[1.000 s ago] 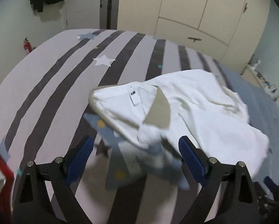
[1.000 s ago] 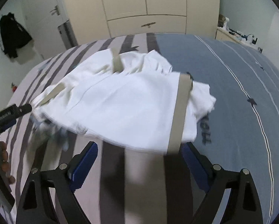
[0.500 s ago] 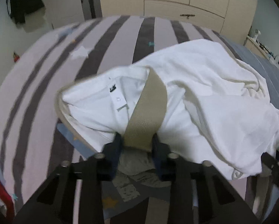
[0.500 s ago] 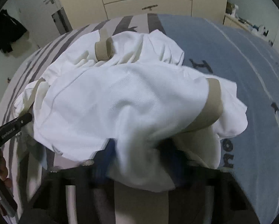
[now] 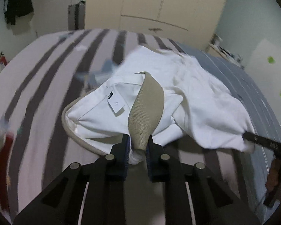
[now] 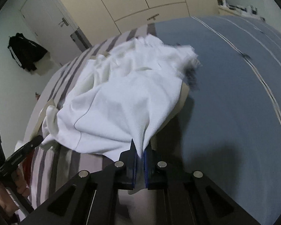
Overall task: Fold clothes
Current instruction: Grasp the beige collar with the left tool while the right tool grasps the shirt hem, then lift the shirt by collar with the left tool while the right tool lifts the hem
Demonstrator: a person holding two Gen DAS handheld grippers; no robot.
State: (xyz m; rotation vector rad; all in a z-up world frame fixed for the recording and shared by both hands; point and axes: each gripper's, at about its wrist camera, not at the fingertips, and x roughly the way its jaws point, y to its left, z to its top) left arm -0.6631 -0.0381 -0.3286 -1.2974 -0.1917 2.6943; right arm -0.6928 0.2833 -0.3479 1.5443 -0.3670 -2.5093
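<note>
Two claws gripped one garment: a white knit polo shirt with a beige collar (image 5: 187, 86) that lay crumpled across the bed with the grey-and-dark striped cover (image 5: 46, 86). The left claw (image 5: 137, 150) had its blue-padded fingers pressed together on the beige ribbed collar (image 5: 146, 112), which rose from between them in a tapered band; the open neck with its small white label faced the left wrist camera. The right claw (image 6: 140, 157) was clamped on a pinched edge of the white fabric (image 6: 121, 108), and the cloth fanned upward and away from its tips. In the right wrist view the shirt straddled the line where the striped cover met a plain blue cover with thin white lines (image 6: 234, 93). Each camera caught the other black tool at the frame edge, touching the shirt. Beyond the bed stood cream wardrobe doors (image 5: 159, 5), and a black jacket (image 6: 25, 54) hung on the wall beside a white door.
</note>
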